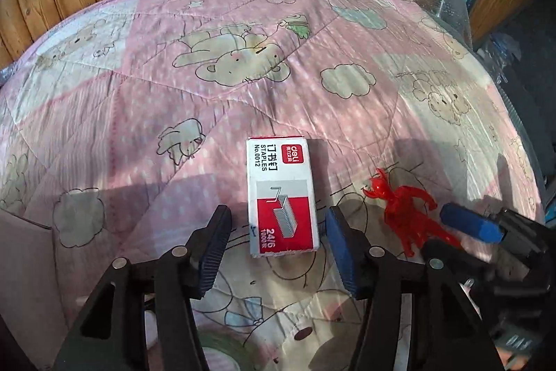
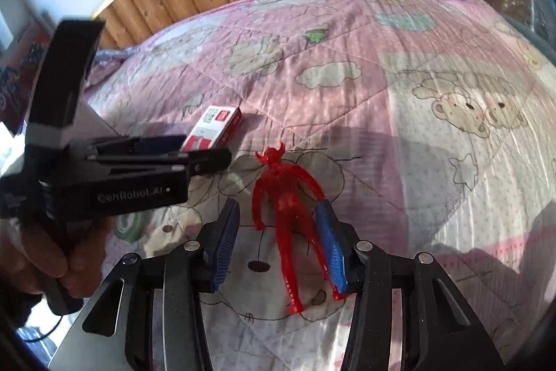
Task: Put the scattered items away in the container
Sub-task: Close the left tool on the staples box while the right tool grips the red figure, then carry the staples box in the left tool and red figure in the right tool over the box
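Spread wide, left gripper (image 1: 274,242) straddling staple box (image 1: 281,197), right gripper (image 2: 278,246) red figure (image 2: 288,207) at its 3 o'clock, for squeezing.

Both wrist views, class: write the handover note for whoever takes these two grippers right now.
Left gripper: open, fingers either side of the staples box, not closed on it.
Right gripper: open, straddling the red figure, which lies flat on the quilt.
Done: nothing is in a container as far as these views show.
Left: grasp both items and place them in the container, which neither view clearly shows.
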Demonstrator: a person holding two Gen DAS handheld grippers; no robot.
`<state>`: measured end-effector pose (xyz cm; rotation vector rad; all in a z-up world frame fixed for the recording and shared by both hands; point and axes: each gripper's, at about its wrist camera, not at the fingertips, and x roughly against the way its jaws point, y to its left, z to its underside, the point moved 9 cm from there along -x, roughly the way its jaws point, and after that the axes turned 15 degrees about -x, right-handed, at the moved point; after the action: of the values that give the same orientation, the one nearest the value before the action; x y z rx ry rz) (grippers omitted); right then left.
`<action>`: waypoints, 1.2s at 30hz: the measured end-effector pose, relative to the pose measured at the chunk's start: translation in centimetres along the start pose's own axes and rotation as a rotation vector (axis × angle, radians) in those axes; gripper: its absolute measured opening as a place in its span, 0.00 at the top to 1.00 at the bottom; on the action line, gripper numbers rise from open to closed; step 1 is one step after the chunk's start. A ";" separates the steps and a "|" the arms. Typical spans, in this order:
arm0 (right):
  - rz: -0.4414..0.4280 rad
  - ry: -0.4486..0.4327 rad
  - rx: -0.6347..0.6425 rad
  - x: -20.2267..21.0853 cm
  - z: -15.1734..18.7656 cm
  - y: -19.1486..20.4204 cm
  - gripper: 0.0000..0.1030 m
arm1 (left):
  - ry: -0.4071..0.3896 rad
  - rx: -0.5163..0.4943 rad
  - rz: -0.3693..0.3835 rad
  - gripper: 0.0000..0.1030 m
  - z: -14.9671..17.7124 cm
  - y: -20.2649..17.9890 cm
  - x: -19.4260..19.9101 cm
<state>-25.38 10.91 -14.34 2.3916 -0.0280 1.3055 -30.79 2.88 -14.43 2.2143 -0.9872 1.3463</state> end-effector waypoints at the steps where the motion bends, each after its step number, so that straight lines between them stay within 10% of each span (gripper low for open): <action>1: 0.021 0.006 -0.002 -0.6 0.3 -0.2 0.54 | -0.020 0.005 -0.009 0.38 -0.4 0.0 -0.1; 6: -0.034 0.003 -0.115 -0.2 0.1 -1.5 0.62 | -0.025 -0.075 -0.110 0.62 -1.0 -1.0 -0.6; 18: -0.183 0.051 -0.342 2.3 1.0 -2.6 0.75 | -0.023 0.043 0.001 0.63 1.0 -2.3 2.9; 30: 0.065 -0.025 -0.035 1.7 4.0 -1.2 0.75 | -0.014 0.063 0.041 0.63 4.4 -4.6 5.0; 36: 0.006 0.011 -0.147 3.6 4.4 -1.5 0.85 | -0.024 0.074 0.038 0.63 5.0 -4.6 6.3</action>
<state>-19.54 11.34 -14.02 2.2624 -0.1235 1.2733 -22.52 0.58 -11.04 2.2817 -1.0081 1.3977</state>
